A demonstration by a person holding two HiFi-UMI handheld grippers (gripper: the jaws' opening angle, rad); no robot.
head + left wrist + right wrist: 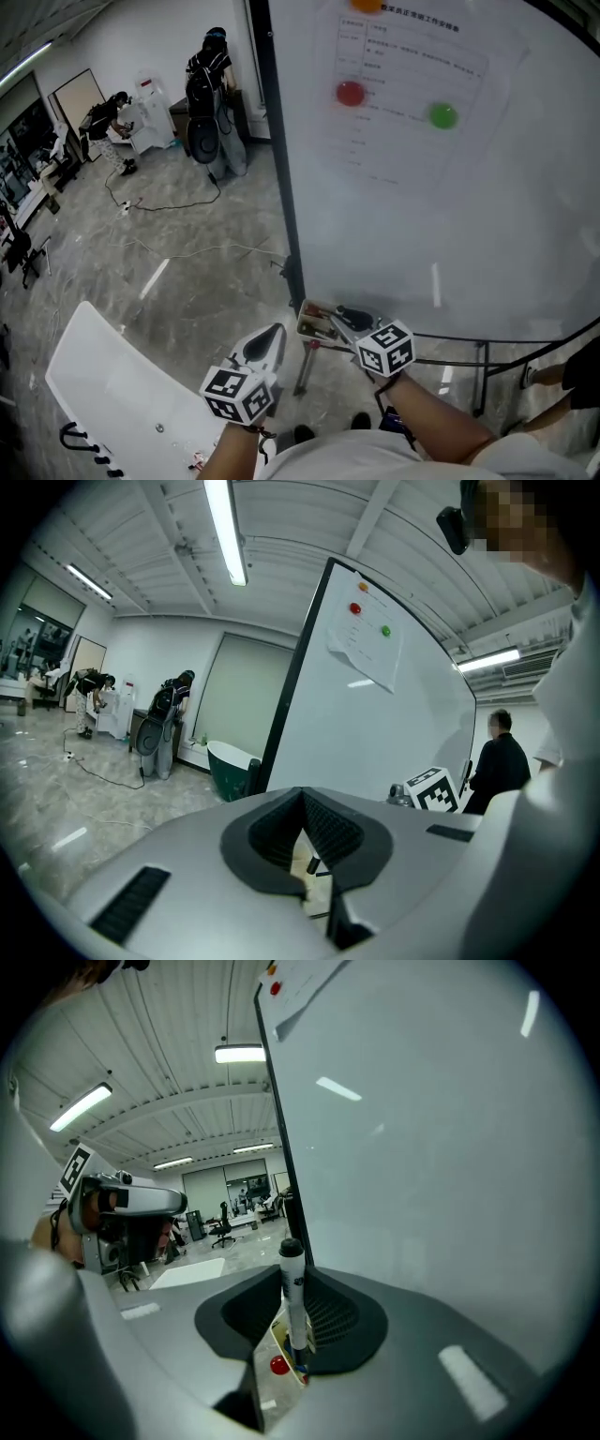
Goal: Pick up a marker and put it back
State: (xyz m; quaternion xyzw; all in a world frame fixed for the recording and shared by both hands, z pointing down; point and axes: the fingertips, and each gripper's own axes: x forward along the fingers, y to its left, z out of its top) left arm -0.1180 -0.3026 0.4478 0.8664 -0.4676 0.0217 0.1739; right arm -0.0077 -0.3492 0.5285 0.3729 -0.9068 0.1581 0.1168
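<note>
Right gripper (287,1274): your jaws are clamped on the marker (296,1312), one pad on each side of the barrel.
Marker: it stands upright in that grip, black cap up and white barrel down. Its lower end sits right over the tray. I can't tell whether it touches the tray.
Tray (314,324): small and tan, on the ledge at the lower left corner of the whiteboard (450,206). Your right gripper is directly at it.
Tray contents: one round red magnet (278,1365), with something blue just beside the marker's lower end. Your jaws hide the rest of the tray.
Left gripper (306,822): your jaws stand a narrow gap apart with nothing between them. It sits near the tray on its left, not touching it.
Whiteboard: a paper sheet (412,75) hangs near the top, with a red board magnet (350,93) and a green magnet (442,115) on it.
</note>
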